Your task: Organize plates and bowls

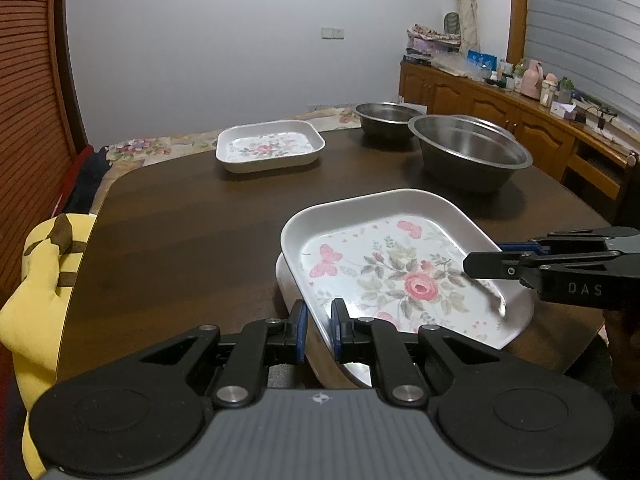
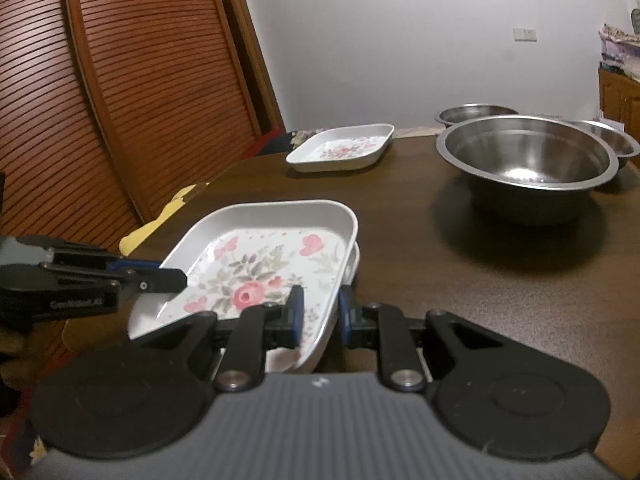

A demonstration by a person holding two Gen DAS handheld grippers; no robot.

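Note:
A white rectangular floral plate (image 1: 384, 264) (image 2: 256, 264) lies tilted on top of another white plate (image 1: 285, 280) (image 2: 354, 260) at the near edge of the dark wooden table (image 1: 180, 220). My left gripper (image 1: 319, 330) is shut on the top plate's near-left rim. My right gripper (image 2: 320, 316) is shut on its opposite rim; it shows in the left wrist view (image 1: 500, 258). A third floral plate (image 1: 268, 146) (image 2: 340, 148) sits at the far side. Steel bowls (image 1: 472, 152) (image 2: 528, 164) stand at the right.
A smaller steel bowl (image 1: 386, 120) stands behind the big one. A yellow cushion (image 1: 36, 280) sits off the table's left edge. A wooden sideboard (image 1: 500, 116) with clutter runs along the right wall. A slatted wooden door (image 2: 120, 80) stands at the left.

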